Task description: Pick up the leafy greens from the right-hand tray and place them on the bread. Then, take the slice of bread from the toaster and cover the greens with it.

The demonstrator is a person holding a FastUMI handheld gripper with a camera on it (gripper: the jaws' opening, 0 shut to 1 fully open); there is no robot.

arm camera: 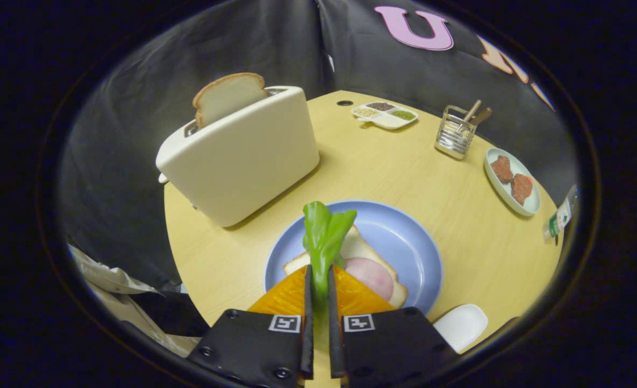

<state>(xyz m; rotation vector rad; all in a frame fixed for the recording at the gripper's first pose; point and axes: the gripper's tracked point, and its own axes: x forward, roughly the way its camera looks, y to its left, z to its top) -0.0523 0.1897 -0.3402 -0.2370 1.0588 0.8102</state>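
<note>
1. green leafy greens point(324, 242) stand pinched between the two fingers of the gripper point(319, 283), which are clenched on the stalk.
2. the leaf tip rises above the bread point(369, 258) on the blue plate point(404, 237), just ahead of the fingers.
3. a pink slice, possibly ham point(372, 275), lies on that bread.
4. beyond, a slice of bread point(227, 96) sticks up from the cream toaster point(243, 156).
5. on the wooden table point(448, 215), well apart, sit a condiment dish point(386, 114), a utensil holder point(455, 133) and a small plate with brown pieces point(512, 180).
</note>
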